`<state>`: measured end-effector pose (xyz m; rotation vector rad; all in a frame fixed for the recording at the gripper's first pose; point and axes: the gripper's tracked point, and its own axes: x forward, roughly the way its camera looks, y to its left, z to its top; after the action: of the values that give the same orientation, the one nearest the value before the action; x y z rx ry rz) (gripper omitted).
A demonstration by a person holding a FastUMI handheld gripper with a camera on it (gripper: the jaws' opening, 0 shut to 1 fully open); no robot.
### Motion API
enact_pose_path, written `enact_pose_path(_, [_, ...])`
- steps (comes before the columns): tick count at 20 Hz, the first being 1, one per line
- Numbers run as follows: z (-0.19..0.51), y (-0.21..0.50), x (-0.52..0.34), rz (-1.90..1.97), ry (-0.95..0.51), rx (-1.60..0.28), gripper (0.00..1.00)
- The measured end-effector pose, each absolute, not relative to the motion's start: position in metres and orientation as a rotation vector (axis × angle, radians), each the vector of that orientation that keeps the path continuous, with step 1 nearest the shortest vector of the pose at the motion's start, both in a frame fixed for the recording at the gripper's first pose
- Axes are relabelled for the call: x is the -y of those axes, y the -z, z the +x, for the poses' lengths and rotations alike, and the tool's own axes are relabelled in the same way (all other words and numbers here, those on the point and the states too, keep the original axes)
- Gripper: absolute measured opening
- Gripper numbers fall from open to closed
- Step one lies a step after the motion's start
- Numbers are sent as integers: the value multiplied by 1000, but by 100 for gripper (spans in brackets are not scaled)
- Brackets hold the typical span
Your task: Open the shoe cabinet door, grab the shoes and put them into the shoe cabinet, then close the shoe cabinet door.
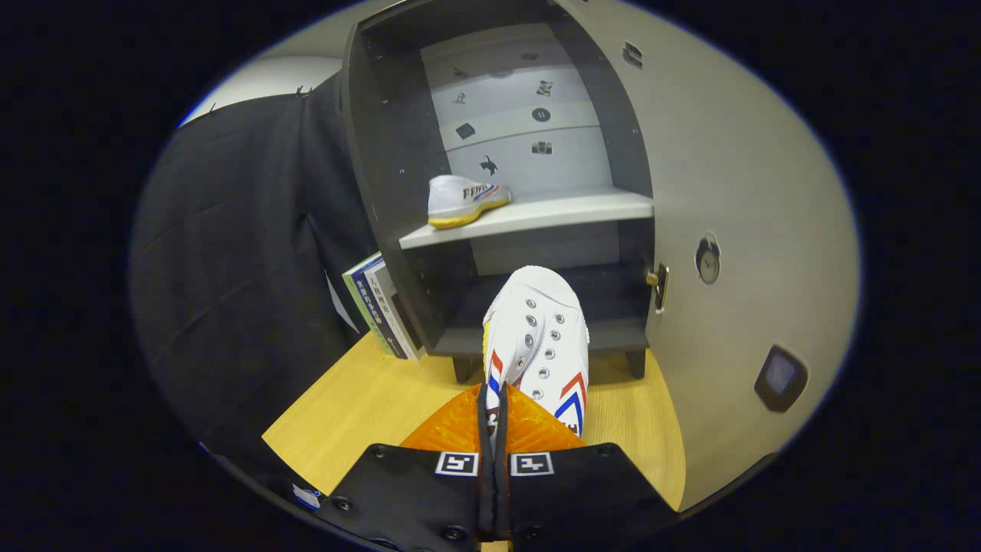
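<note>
Shoe cabinet (383,161), a dark grey wooden box with pale shelves, stands open on the light wooden desk (360,406), its pale door (736,192) swung out at 3 o'clock from the opening. 1 white canvas shoe with a yellow sole (464,201) sits on the middle shelf (536,215), at 12 o'clock from the tool (493,418). The 2nd white canvas shoe with red and blue chevrons (540,337) is held by the tool, whose 2 fingers are drawn narrow and seem to pinch its heel edge, though the contact itself is hard to see. Its toe points at 12 o'clock toward the lower compartment. A few upright books (379,307) lean against the cabinet's outer wall at 10 o'clock from the tool.
</note>
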<state>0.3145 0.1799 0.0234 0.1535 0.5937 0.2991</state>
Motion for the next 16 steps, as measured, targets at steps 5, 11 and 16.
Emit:
enact_pose_path(5, [380, -79, -182, 134, -284, -479, 1])
enact_pose_path(11, [450, -119, -178, 141, -233, -402, 1])
enact_pose_path(16, [508, -133, -185, 116, -221, -372, 1])
